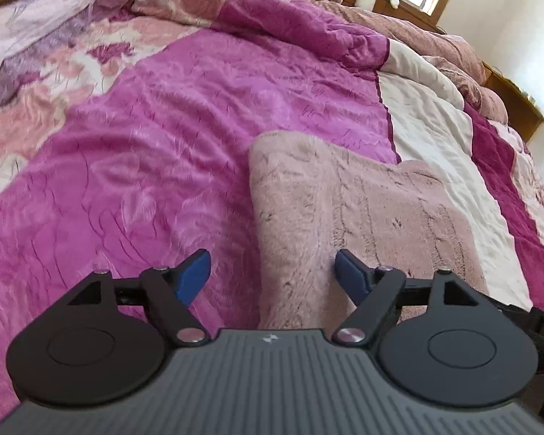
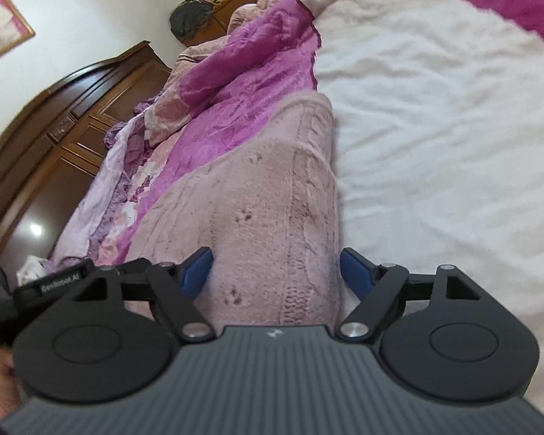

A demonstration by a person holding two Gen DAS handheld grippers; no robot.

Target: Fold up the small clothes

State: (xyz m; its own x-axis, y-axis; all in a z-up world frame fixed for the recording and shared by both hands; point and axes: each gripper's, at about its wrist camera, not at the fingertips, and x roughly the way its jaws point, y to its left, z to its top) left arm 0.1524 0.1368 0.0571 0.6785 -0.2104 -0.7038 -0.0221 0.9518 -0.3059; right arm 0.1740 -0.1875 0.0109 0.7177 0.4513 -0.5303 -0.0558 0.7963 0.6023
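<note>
Pink knit garment (image 1: pixel 362 217) flat on bedspread (image 1: pixel 145 145), left tool (image 1: pixel 272 275) and right tool (image 2: pixel 275 272) tilted down, wide, empty

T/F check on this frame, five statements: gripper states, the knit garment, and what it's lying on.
1. The left gripper is clamped on the garment. False: its jaws stand open and the blue pads do not press on the cloth.
2. The right gripper has open jaws. True.
3. The pink knit garment lies on the bedspread. True.
4. The garment is blue denim. False: it is pale pink with a cable-knit pattern.
5. In the right wrist view the garment lies wholly on the white panel. False: it lies along the border between the magenta and white parts.
</note>
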